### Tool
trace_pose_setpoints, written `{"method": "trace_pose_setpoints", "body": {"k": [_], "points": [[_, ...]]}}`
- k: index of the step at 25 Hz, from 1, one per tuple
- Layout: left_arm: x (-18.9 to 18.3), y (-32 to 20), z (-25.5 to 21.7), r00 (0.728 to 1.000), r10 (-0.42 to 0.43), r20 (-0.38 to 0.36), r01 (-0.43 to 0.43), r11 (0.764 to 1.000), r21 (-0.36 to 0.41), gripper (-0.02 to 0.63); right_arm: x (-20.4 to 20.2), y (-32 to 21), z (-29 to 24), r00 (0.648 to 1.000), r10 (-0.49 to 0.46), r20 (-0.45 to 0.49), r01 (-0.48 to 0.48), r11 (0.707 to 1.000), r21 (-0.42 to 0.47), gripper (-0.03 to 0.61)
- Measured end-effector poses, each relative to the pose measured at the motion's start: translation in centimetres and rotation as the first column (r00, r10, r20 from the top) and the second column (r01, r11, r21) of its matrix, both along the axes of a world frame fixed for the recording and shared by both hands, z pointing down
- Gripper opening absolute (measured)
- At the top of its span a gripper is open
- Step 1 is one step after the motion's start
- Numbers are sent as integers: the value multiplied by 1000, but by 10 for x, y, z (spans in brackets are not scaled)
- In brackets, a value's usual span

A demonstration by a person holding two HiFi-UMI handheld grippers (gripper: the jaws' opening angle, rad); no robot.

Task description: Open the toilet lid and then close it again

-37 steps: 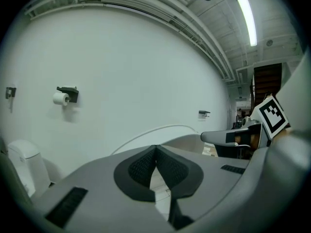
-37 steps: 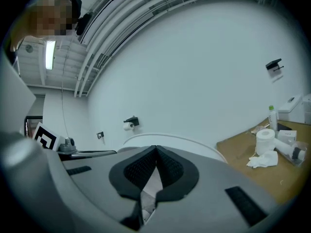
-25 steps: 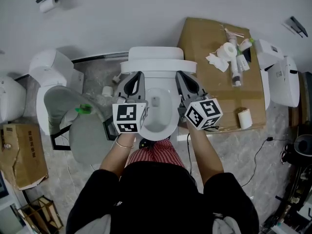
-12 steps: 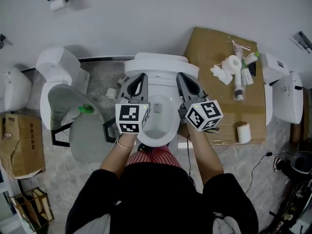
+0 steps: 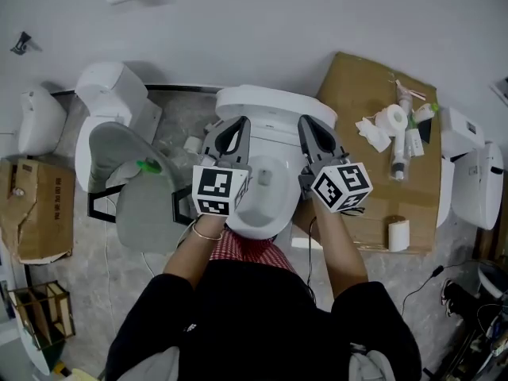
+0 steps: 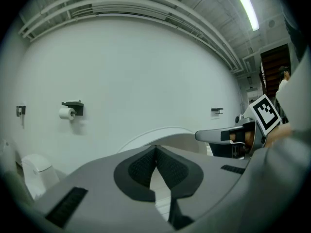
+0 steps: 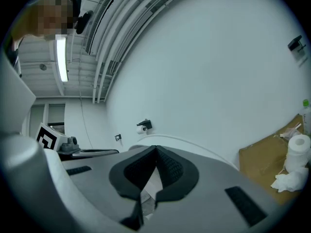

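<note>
Head view: one toilet [image 5: 258,205] dead centre, bowl exposed. Toilet lid [image 5: 274,124] looks raised at the back. Two tongs: left tongs [image 5: 240,124] and right tongs [image 5: 305,124] flank it, tips at its edge, contact unclear. Three other toilets [image 5: 111,125] around, one cardboard sheet [image 5: 369,181].

Left gripper view: tongs clenched, tips together, nothing between them. Lid's white arc just beyond. One paper roll [image 6: 65,112] on the wall.

Right gripper view: same, clenched and empty.

Risk, my read: clenched tips can only push. If they slip off the smooth rim, the lid slams.
</note>
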State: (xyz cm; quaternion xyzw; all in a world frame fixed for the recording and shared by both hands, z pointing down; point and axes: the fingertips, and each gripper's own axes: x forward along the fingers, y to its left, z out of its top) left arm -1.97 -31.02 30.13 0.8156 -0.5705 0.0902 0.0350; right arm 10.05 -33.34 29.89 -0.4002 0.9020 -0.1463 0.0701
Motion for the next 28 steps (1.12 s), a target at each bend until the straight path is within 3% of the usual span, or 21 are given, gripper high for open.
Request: {"method": "trace_pose_setpoints", "body": {"k": [14, 28], "points": [[6, -27, -22, 999, 46, 17, -46, 999, 28, 5, -5, -15, -5, 1000, 14, -8, -14, 1000, 2, 20], [0, -56, -21, 991, 134, 20, -134, 991, 9, 4, -2, -39, -10, 993, 116, -25, -116, 993, -3, 20]]}}
